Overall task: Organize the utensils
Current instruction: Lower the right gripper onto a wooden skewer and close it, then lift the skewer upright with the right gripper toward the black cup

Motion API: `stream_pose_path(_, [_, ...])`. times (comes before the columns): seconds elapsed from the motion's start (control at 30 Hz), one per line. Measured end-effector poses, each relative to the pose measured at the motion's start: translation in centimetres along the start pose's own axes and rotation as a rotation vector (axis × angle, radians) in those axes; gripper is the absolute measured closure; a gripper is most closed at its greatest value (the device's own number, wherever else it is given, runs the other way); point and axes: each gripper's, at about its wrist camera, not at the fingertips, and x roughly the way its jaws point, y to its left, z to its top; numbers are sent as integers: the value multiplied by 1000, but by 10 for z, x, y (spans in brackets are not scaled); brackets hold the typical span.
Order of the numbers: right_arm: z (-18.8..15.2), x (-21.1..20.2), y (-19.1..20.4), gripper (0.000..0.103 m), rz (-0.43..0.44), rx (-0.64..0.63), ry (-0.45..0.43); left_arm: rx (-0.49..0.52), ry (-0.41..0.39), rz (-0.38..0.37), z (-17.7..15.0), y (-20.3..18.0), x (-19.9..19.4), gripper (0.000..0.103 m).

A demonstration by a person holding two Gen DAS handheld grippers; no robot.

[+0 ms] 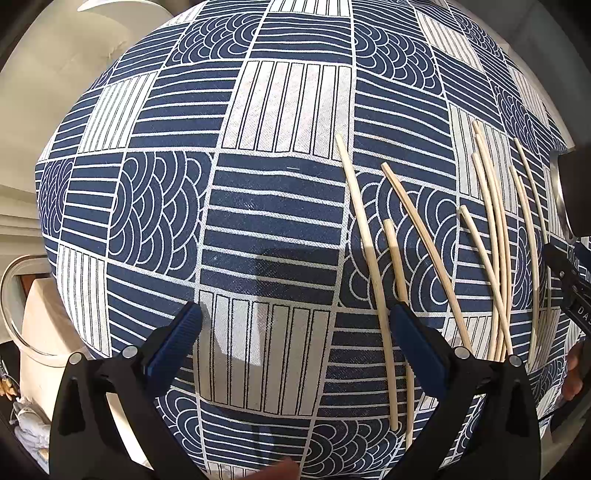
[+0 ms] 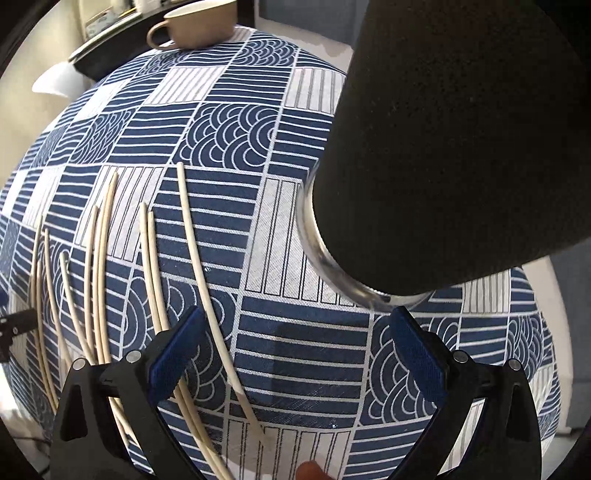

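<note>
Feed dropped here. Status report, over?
Left tool open, empty. Right tool open, empty. Chopsticks loose on tablecloth. Black holder looms right.

Tablecloth: woven cloth, matt, printed navy and white. Chopsticks: pale bare wood, smooth, unlacquered. Holder: dark, rough matt sleeve over a glossy clear base. Cup: beige ceramic, satin finish.
</note>
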Motion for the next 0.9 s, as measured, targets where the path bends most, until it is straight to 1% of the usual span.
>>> stream_pose_path(0.1, [-1, 5, 0, 8, 18, 24, 5, -18, -28, 1, -4, 0, 1, 4])
stream_pose_path(0.13, [-3, 6, -3, 8, 26, 38, 13, -8, -30, 1, -4, -3, 1, 4])
stream_pose_path(0.2, [-6, 9, -10, 8, 42, 108, 45, -5, -15, -1, -5, 4, -3, 4])
stream_pose_path(0.27, [-6, 13, -12, 8, 54, 153, 56, -8, -4, -7, 0, 3, -2, 5])
stream_pose_path(0.3, [-7, 12, -16, 15, 59, 146, 51, 4, -5, -7, 2, 1, -1, 5])
stream_pose_path(0.33, [-6, 10, -15, 28, 64, 131, 43, 29, -8, -6, 2, 0, -1, 5])
stream_pose_path(0.37, [-7, 6, -10, 36, 75, 99, 32, 45, -12, -6, 2, 0, -1, 6])
stream_pose_path(0.43, [-6, -1, 7, 75, 101, 16, 24, 67, -20, -7, -2, 0, -4, 12])
stream_pose_path(0.47, [-5, -2, 14, 85, 113, -13, 26, 73, -20, -8, -3, 1, -5, 13])
stream_pose_path(0.5, [-5, -3, 20, 96, 117, -32, 31, 83, -12, -9, -3, 2, -7, 17])
stream_pose_path(0.53, [-5, -3, 29, 98, 107, -58, 34, 83, -9, -10, -3, 5, -9, 23])
stream_pose_path(0.57, [-7, -2, 35, 98, 85, -75, 28, 84, -9, -8, -3, 7, -11, 26])
stream_pose_path(0.6, [-8, -3, 39, 98, 66, -84, 20, 89, -10, -8, -4, 11, -13, 32])
stream_pose_path(0.63, [-9, -3, 39, 98, 69, -80, 20, 98, -13, -9, -4, 15, -16, 41])
stream_pose_path(0.67, [-11, -3, 38, 98, 95, -60, 29, 116, -21, -11, -4, 16, -18, 49])
stream_pose_path(0.7, [-14, -4, 38, 98, 118, -40, 36, 142, -25, -16, -5, 15, -21, 67])
stream_pose_path(0.73, [-17, -4, 39, 98, 123, -31, 38, 165, -20, -19, -5, 16, -22, 81])
stream_pose_path(0.77, [-22, -3, 40, 98, 123, -21, 38, 177, -15, -25, -6, 16, -23, 89])
stream_pose_path(0.8, [-25, -3, 40, 98, 126, -11, 38, 183, 0, -47, -7, 18, -23, 96])
stream_pose_path(0.83, [-30, -2, 38, 98, 142, 20, 41, 183, 7, -59, -7, 20, -22, 97])
stream_pose_path(0.87, [-34, -17, 32, 98, 148, 49, 45, 180, 17, -74, -6, 22, -22, 98])
stream_pose_path(0.9, [-40, -20, 26, 98, 150, 89, 46, 170, 32, -97, -5, 26, -22, 98])
